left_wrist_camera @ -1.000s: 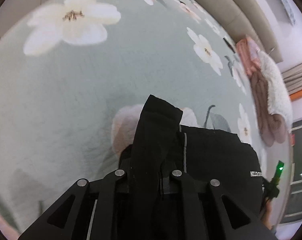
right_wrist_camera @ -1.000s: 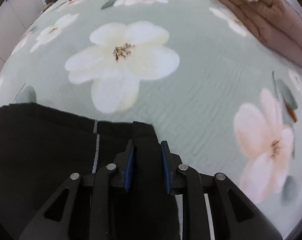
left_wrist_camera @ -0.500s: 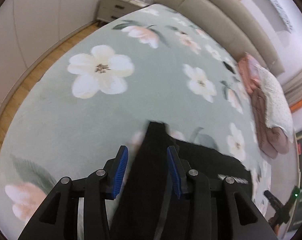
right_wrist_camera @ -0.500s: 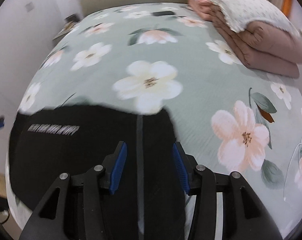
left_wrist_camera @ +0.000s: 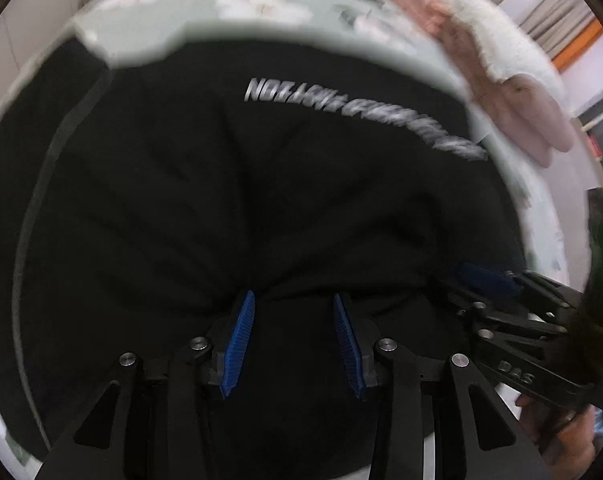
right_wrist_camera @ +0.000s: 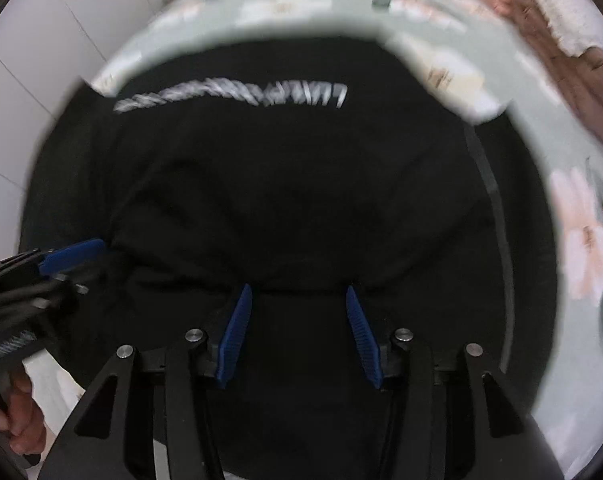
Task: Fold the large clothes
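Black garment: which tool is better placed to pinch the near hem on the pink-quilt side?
Right, probably. The right tool is open astride the hem of the black garment, and sits on the pink quilt side of the left tool.

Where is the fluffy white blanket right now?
The white blanket is at the top right in both views, lying on the folded pink quilt at the far side of the flowered bed, beyond the black garment.
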`<action>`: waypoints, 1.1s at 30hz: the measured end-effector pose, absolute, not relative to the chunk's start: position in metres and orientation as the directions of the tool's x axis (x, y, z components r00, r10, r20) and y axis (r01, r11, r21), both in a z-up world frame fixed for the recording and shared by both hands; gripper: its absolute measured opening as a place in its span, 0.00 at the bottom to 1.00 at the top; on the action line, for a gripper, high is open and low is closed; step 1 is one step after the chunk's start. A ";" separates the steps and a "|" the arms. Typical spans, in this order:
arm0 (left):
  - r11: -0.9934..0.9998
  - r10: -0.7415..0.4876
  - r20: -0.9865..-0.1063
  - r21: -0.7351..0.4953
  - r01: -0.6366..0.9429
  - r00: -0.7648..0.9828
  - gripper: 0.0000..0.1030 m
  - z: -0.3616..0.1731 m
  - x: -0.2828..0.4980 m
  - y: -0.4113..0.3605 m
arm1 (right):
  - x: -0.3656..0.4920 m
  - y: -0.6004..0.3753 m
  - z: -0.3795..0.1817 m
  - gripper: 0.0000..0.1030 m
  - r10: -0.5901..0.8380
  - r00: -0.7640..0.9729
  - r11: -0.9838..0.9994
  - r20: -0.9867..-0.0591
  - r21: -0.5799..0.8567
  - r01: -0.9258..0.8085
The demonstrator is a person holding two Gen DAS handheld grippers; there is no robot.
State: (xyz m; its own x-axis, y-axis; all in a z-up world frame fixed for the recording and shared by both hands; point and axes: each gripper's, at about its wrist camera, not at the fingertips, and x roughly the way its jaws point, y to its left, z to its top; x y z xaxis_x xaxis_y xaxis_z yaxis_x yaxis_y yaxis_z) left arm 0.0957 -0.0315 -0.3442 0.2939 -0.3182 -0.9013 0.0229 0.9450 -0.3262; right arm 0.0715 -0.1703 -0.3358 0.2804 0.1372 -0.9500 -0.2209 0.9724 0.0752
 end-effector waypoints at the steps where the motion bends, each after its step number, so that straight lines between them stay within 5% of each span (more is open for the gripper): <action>1: 0.940 -0.328 -0.893 -0.341 0.011 0.309 0.41 -0.347 0.096 -0.029 | 0.070 -0.170 -0.339 0.51 0.141 0.292 0.971 -0.946 0.075 -0.226; 9: 0.940 -0.319 -0.855 -0.342 0.017 0.409 0.41 -0.290 0.092 -0.011 | 0.076 -0.173 -0.282 0.54 0.221 0.360 0.953 -0.907 0.123 -0.275; 11: 0.942 -0.297 -0.832 -0.335 0.001 0.469 0.43 -0.272 0.103 -0.004 | 0.086 -0.171 -0.266 0.82 0.233 0.430 0.954 -0.872 0.120 -0.274; 12: 0.939 -0.302 -0.827 -0.345 -0.005 0.475 0.44 -0.270 0.112 -0.002 | 0.094 -0.169 -0.265 0.86 0.226 0.449 0.958 -0.865 0.113 -0.264; 17: 0.921 -0.332 -0.882 -0.380 -0.085 0.334 0.45 -0.332 0.151 0.005 | 0.135 -0.157 -0.325 0.85 0.235 0.308 0.962 -0.922 0.175 -0.211; 20: 0.862 -0.435 -0.836 -0.494 -0.114 0.336 0.45 -0.360 0.158 0.022 | 0.137 -0.153 -0.351 0.89 0.218 0.324 0.963 -0.921 0.149 -0.226; 24: 0.824 -0.465 -0.802 -0.547 -0.148 0.374 0.45 -0.341 0.139 0.037 | 0.127 -0.159 -0.337 0.88 0.238 0.339 0.960 -0.910 0.167 -0.224; 29: 0.892 -0.363 -0.827 -0.442 -0.097 0.429 0.46 -0.289 0.065 0.028 | 0.065 -0.174 -0.289 0.87 0.269 0.393 0.946 -0.879 0.164 -0.280; 33: 0.888 -0.398 -0.869 -0.445 -0.114 0.296 0.46 -0.310 0.032 0.025 | 0.019 -0.177 -0.305 0.87 0.212 0.316 0.948 -0.925 0.117 -0.295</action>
